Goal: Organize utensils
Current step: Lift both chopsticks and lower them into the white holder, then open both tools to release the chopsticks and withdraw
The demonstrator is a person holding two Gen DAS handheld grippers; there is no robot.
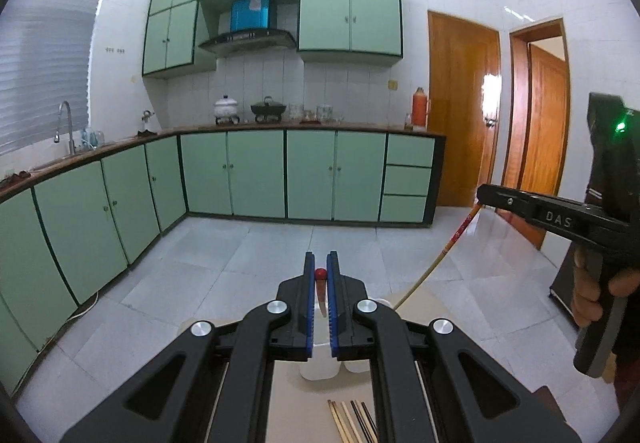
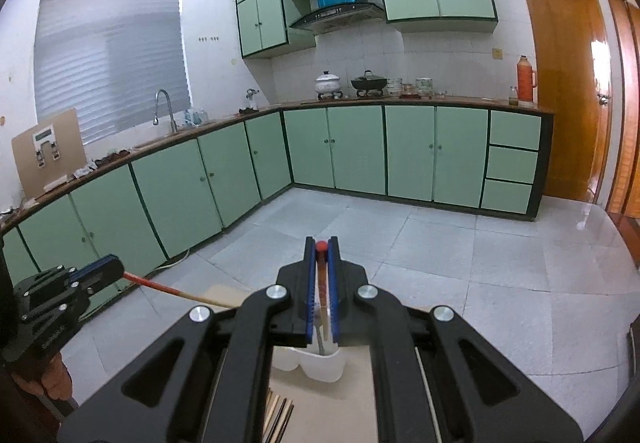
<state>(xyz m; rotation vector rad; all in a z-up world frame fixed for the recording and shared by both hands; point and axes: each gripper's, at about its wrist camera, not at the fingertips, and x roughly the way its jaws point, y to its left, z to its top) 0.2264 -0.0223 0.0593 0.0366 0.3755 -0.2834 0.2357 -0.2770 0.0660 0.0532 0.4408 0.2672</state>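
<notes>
Holding one red-tipped chopstick (image 1: 320, 285) pinched in my left tongs (image 1: 320, 263) and another (image 2: 321, 275) in my right tongs (image 2: 321, 249), both above the white holder (image 2: 308, 365) on the worktop (image 2: 352, 395), I risk either thin stick twisting loose or missing its slot.

The right gripper (image 2: 321, 249) is clamping a red-tipped chopstick (image 2: 321, 283) between its blue pads, above a white holder (image 2: 320, 367) that is standing on a pale board (image 2: 352, 403). At lower left, the left gripper (image 2: 116, 266) is pinching a second chopstick (image 2: 168, 289). More chopsticks (image 2: 280, 419) are lying on the board. Green cabinets (image 2: 336, 147) are lining the far wall.
</notes>
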